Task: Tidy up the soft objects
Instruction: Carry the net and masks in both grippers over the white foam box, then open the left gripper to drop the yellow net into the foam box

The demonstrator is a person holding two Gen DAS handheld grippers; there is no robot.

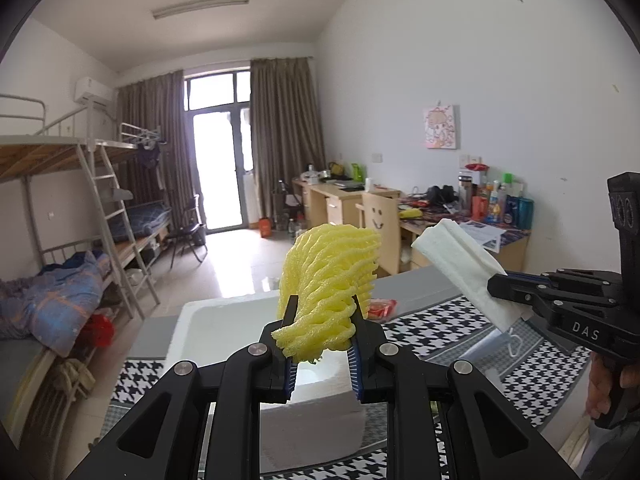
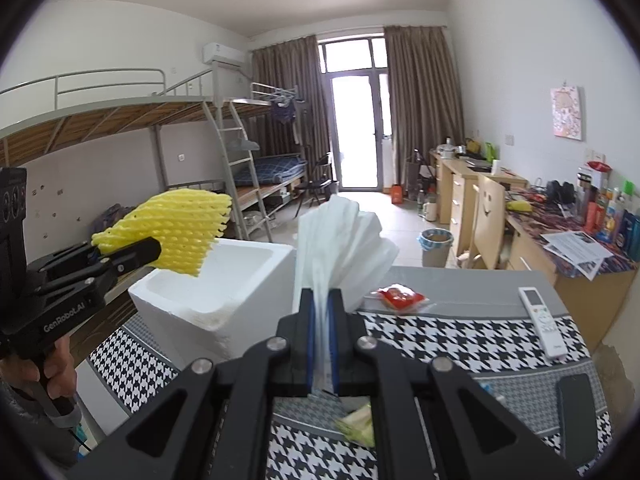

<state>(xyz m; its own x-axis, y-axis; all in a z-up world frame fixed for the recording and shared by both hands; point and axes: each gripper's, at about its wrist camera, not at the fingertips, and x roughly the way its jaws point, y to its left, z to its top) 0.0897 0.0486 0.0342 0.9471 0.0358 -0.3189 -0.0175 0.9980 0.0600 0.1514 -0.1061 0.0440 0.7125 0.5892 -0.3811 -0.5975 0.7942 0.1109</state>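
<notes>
My left gripper (image 1: 321, 334) is shut on a yellow foam net sleeve (image 1: 330, 276), held up above a white styrofoam box (image 1: 224, 320). From the right wrist view the same yellow net (image 2: 176, 232) hangs over the box's (image 2: 224, 280) left rim, pinched by the left gripper (image 2: 132, 254). My right gripper (image 2: 323, 320) is shut on a folded white soft cloth (image 2: 344, 240) that fans upward beside the box. In the left wrist view that cloth (image 1: 460, 264) sticks out of the right gripper (image 1: 496, 284) at the right, over the table.
The table carries a black-and-white houndstooth cloth (image 2: 440, 340). On it lie a red snack packet (image 2: 400, 296), a white remote (image 2: 542, 322), a dark phone (image 2: 576, 412) and a green-white wrapper (image 2: 358, 426). Bunk beds (image 1: 80, 200) stand left, cluttered desks (image 1: 460, 216) right.
</notes>
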